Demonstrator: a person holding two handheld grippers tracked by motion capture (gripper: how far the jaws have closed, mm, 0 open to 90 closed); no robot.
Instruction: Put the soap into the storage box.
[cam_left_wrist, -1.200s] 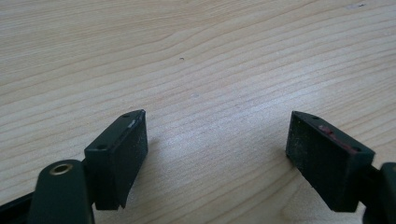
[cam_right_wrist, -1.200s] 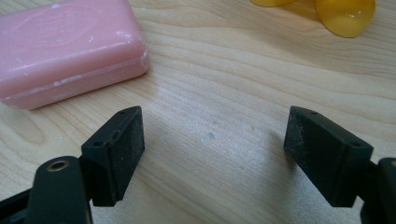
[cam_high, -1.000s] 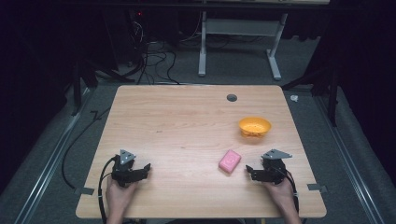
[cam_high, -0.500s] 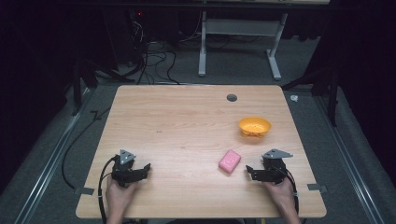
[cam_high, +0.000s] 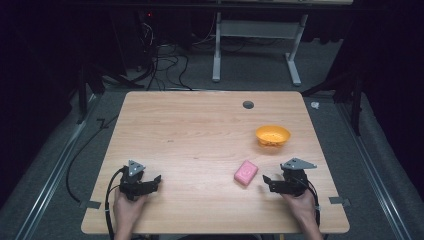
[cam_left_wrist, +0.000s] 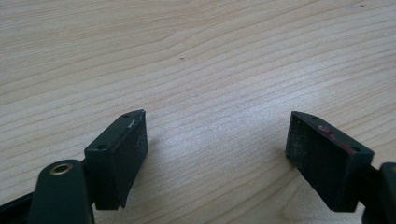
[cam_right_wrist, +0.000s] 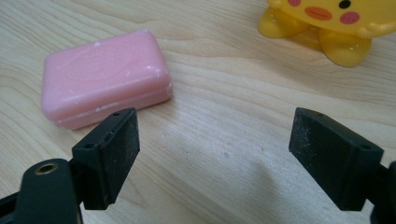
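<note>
A pink bar of soap (cam_high: 246, 172) lies flat on the wooden table (cam_high: 200, 135), right of centre; in the right gripper view the soap (cam_right_wrist: 103, 77) sits just beyond my left jaw. A yellow dish (cam_high: 272, 135) stands behind it, and up close this dish (cam_right_wrist: 327, 23) has a cartoon face and small feet. My right gripper (cam_high: 267, 183) rests near the front right edge, open, a short way right of the soap. My left gripper (cam_high: 156, 181) rests at the front left, open over bare wood (cam_left_wrist: 210, 93). Nothing lies between the fingers of either one.
A dark round grommet (cam_high: 248, 104) sits in the table near its far edge. Behind the table are a white desk frame (cam_high: 255, 45) and tangled cables (cam_high: 160, 55) on the grey floor. A black cable (cam_high: 85, 155) trails off the table's left side.
</note>
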